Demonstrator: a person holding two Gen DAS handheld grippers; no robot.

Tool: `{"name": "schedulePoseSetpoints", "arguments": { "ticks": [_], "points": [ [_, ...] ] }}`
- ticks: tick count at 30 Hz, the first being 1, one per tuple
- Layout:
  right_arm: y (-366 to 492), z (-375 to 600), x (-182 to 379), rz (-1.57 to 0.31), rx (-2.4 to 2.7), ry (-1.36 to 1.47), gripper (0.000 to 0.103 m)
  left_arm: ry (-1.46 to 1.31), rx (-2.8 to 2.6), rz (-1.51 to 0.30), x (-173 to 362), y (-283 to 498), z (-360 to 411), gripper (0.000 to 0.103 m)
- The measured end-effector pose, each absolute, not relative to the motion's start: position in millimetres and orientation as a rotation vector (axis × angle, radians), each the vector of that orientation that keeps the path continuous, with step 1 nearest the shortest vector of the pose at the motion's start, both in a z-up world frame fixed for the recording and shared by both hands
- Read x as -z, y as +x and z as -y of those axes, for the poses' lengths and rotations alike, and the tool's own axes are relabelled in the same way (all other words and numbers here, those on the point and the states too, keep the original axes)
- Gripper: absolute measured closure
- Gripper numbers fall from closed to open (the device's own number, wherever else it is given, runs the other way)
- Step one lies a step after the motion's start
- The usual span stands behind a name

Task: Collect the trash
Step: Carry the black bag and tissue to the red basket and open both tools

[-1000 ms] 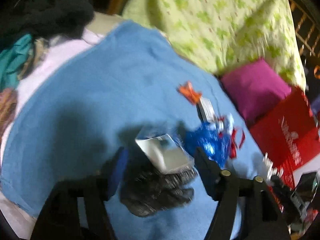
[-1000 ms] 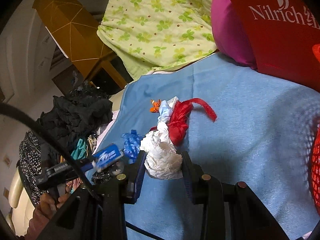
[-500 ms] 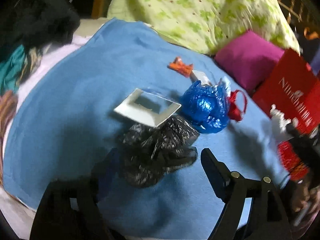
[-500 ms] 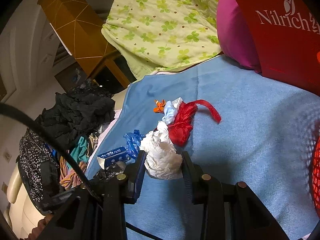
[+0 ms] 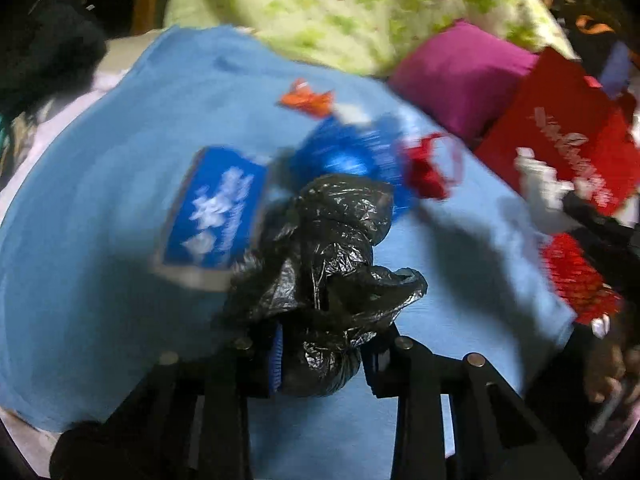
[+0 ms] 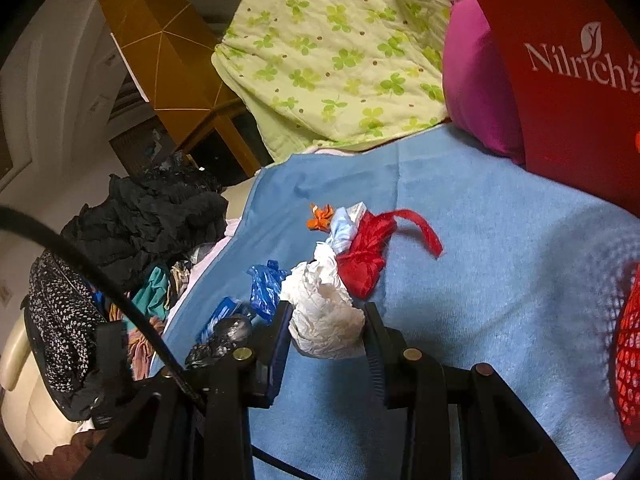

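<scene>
On blue terry blanket [image 6: 480, 264]: left gripper [image 5: 324, 354] clamps crinkly black bag [image 5: 328, 256]; right gripper [image 6: 326, 338] pinches crumpled white paper wad [image 6: 324, 308]. Flat blue box [image 5: 212, 212] alongside.

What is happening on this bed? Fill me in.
A person with two handheld grippers is collecting trash from the blue blanket. The left gripper is clamped on a crumpled black plastic bag; the right gripper holds a wad of crumpled white paper. A red plastic bag, blue plastic bag, orange wrapper and blue printed box still lie there.
</scene>
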State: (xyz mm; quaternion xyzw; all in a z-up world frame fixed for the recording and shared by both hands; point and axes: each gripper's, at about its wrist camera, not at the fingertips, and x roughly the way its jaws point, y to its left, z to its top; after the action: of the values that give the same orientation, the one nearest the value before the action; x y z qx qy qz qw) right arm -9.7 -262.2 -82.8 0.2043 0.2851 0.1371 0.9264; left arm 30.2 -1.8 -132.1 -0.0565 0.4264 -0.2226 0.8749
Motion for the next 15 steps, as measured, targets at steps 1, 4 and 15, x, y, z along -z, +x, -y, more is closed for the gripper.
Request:
{"name": "schedulePoseSetpoints", "arguments": {
  "ticks": [1, 4, 15],
  "points": [
    [-11, 263, 81, -0.572, -0.278, 0.42, 0.066, -0.122, 0.489, -0.876, 126, 26, 6, 0.07],
    [-16, 268, 77, -0.535, -0.272, 0.43, 0.066, -0.112, 0.556, -0.815, 102, 13, 21, 0.07],
    [-63, 288, 46, -0.455, -0.255, 0.469, 0.066, 0.018, 0.534, -0.674, 15, -18, 57, 0.07]
  ]
}}
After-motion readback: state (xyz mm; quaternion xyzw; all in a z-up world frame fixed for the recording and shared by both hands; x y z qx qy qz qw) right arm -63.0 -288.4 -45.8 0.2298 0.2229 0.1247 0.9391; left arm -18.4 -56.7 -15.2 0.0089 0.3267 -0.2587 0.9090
